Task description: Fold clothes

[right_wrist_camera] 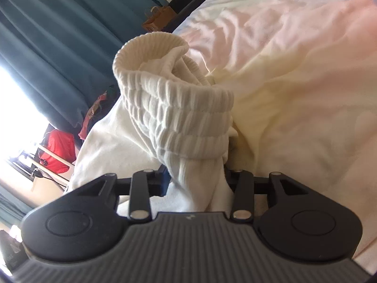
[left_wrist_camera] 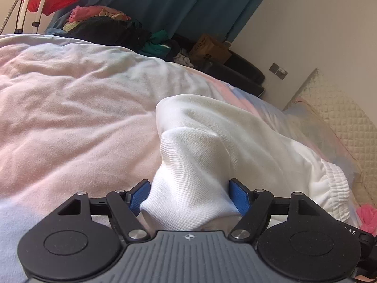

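A white garment (left_wrist_camera: 226, 127), which looks like sweatpants, lies on the bed. My left gripper (left_wrist_camera: 189, 197) is shut on its ribbed cuff (left_wrist_camera: 188, 165); the blue fingers (left_wrist_camera: 239, 195) press the fabric from both sides. An elastic waistband (left_wrist_camera: 334, 188) shows at the right. In the right wrist view my right gripper (right_wrist_camera: 196, 184) is shut on the gathered elastic waistband (right_wrist_camera: 179, 118), which bunches up above the fingers and hides them. The rest of the white garment (right_wrist_camera: 106, 136) trails to the left.
The bed has a pale pink and blue duvet (left_wrist_camera: 70, 108) (right_wrist_camera: 294, 70). A heap of clothes (left_wrist_camera: 110, 28) and a brown bag (left_wrist_camera: 209, 49) lie beyond the bed by teal curtains (left_wrist_camera: 176, 2). A quilted cream headboard (left_wrist_camera: 341, 118) is at right. A pink item (left_wrist_camera: 367, 217) lies nearby.
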{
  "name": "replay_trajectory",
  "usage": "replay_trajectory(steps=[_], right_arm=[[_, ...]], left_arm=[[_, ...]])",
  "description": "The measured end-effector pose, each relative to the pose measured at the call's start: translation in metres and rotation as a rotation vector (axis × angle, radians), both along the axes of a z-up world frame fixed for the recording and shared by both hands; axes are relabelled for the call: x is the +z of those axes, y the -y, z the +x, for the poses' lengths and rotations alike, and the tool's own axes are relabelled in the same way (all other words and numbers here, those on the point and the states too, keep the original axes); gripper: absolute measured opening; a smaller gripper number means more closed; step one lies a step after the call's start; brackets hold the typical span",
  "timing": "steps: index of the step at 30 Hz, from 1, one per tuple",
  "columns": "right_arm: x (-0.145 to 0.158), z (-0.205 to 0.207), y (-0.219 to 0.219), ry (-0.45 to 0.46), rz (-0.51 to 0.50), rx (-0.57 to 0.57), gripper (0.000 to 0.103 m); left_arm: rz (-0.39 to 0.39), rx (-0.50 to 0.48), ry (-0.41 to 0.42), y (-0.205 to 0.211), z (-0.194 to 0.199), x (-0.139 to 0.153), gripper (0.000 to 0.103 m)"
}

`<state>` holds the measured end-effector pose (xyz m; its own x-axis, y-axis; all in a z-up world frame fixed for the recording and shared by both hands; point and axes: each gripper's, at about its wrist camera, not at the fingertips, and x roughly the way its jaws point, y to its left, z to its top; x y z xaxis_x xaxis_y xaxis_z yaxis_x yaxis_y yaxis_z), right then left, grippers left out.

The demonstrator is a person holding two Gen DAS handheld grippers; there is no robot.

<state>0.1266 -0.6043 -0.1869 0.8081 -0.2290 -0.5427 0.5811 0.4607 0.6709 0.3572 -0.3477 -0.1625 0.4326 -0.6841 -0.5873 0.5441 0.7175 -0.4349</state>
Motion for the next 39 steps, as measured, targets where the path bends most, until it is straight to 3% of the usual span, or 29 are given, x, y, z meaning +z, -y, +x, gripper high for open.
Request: replay_trajectory(steps=[3,6,13,17,20,22,23,24,28,32,39], right_arm=[[0.024,-0.004,0.002,-0.089,0.063,-0.025,0.044],[0.062,-0.024,-0.011,-0.154,0.001,-0.064,0.044],[0.174,-0.081,-0.058,-0.021,-0.239,0.046,0.044],[0.236,-0.118,-0.088,0.058,-0.370,0.120,0.044],[0.269,-0.149,-0.111,0.110,-0.430,0.159,0.044],[0.285,-0.170,-0.125,0.142,-0.457,0.180,0.066],[0.294,-0.181,-0.132,0.158,-0.471,0.190,0.092],[0.299,-0.190,-0.141,0.165,-0.502,0.188,0.103],[0.312,-0.220,-0.173,0.176,-0.599,0.199,0.103],[0.306,-0.240,-0.196,0.175,-0.642,0.189,0.103],[0.281,-0.258,-0.223,0.183,-0.680,0.190,0.103]], left_arm=[[0.079,0.000,0.033,-0.006,-0.018,0.034,0.076],[0.114,-0.001,0.093,-0.017,-0.046,0.077,0.078],[0.099,-0.027,0.246,-0.041,-0.138,0.196,0.084],[0.070,-0.041,0.330,-0.060,-0.201,0.250,0.088],[0.070,-0.030,0.414,-0.078,-0.255,0.282,0.103],[0.076,-0.021,0.468,-0.090,-0.287,0.296,0.103],[0.081,-0.017,0.485,-0.096,-0.301,0.301,0.103],[0.079,-0.009,0.497,-0.102,-0.314,0.305,0.103],[0.070,0.022,0.546,-0.125,-0.359,0.314,0.103],[0.086,0.056,0.602,-0.146,-0.398,0.313,0.103],[0.078,0.069,0.613,-0.170,-0.425,0.296,0.103]])
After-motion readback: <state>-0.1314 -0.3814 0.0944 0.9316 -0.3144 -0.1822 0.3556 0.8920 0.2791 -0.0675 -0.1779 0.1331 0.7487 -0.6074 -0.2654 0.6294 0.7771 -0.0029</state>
